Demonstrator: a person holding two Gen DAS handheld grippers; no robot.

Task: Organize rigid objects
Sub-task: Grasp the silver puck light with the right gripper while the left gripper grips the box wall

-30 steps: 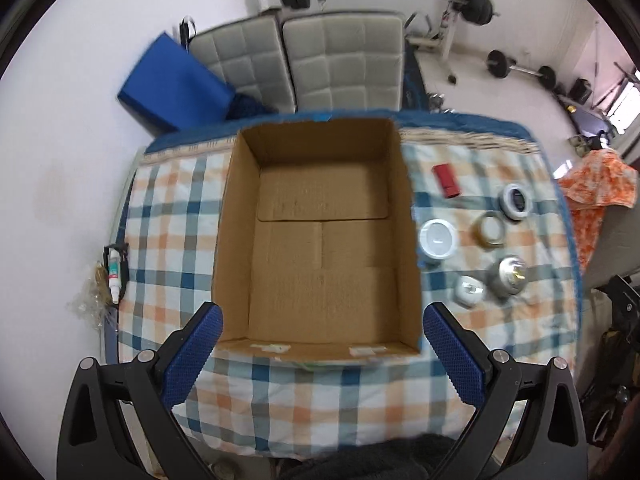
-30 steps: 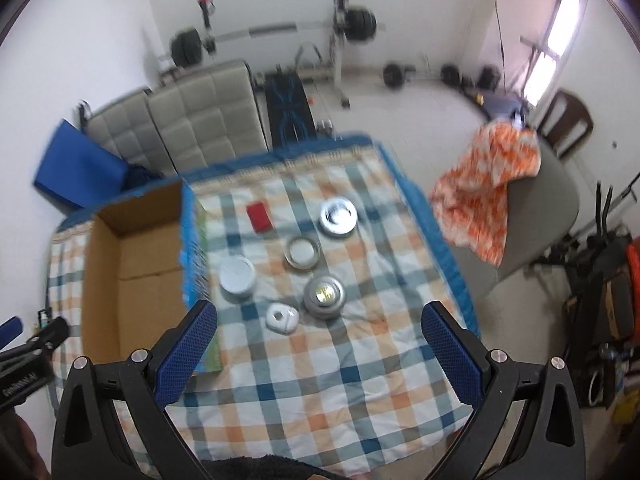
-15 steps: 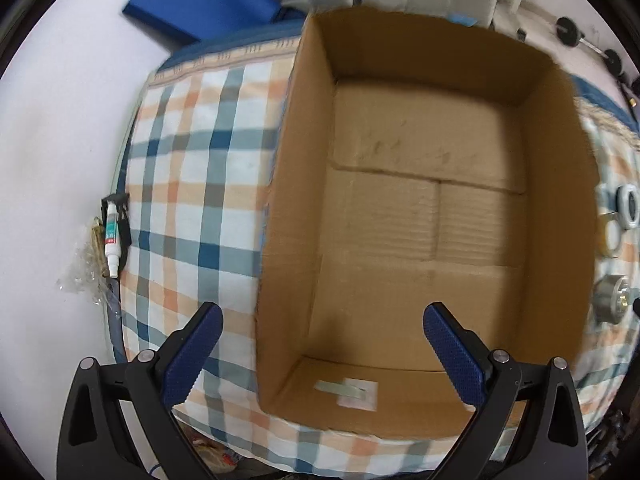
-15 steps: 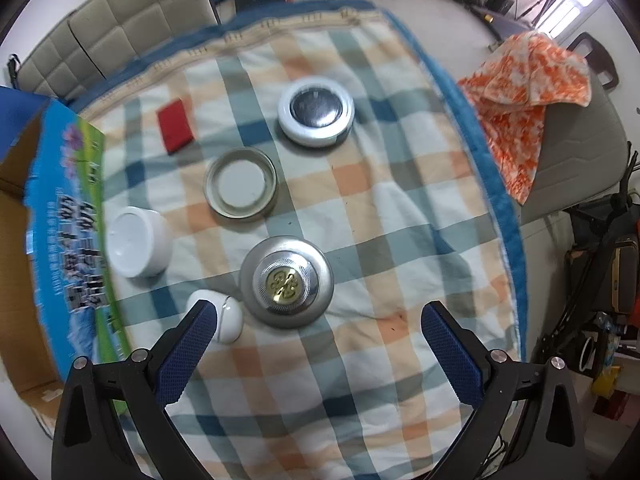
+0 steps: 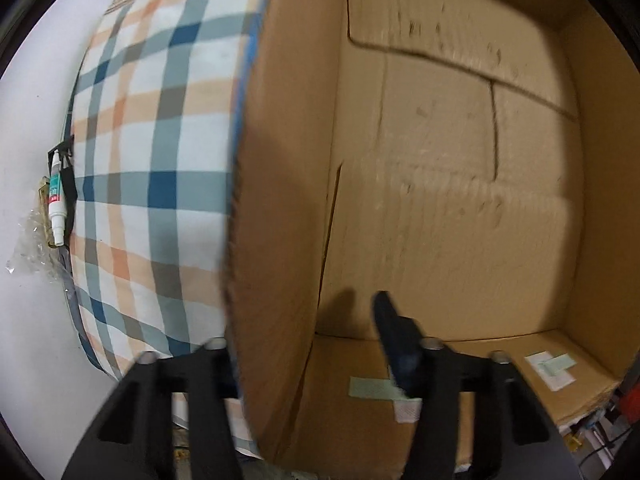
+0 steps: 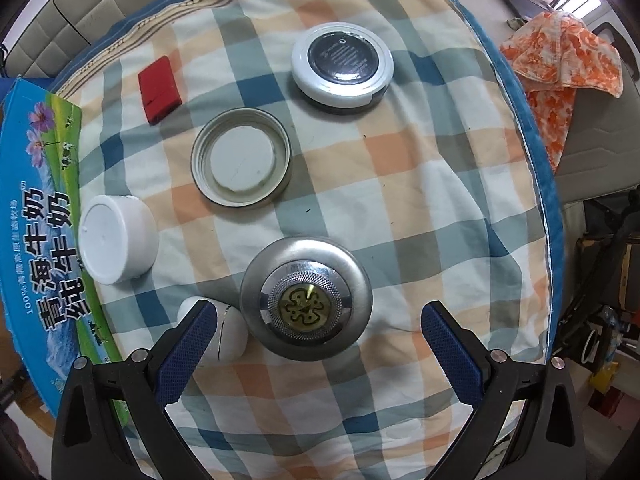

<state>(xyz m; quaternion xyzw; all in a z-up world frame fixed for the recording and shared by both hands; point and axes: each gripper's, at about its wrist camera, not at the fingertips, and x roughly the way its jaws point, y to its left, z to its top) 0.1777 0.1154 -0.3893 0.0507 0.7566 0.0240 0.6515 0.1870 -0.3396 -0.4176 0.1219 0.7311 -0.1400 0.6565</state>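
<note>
An empty cardboard box (image 5: 440, 200) fills the left wrist view. My left gripper (image 5: 308, 344) straddles the box's left wall (image 5: 276, 200), one finger outside and one inside; its jaws are closing on the wall. My right gripper (image 6: 316, 344) is open just above a round silver metal lid (image 6: 306, 304). Near it on the checked cloth lie a small white case (image 6: 230, 334), a white jar (image 6: 116, 244), an upturned tin lid (image 6: 240, 156), a white-rimmed black disc (image 6: 342, 64) and a red block (image 6: 160, 88).
The box's printed blue outer side (image 6: 40, 220) stands left of the objects. An orange cloth (image 6: 560, 64) hangs on a chair at the right. A white tube (image 5: 56, 200) lies off the table's left edge. The table edge runs along the right.
My left gripper has dropped down onto the box's left wall and its jaws have narrowed around it. My right gripper has descended closer to the silver lid.
</note>
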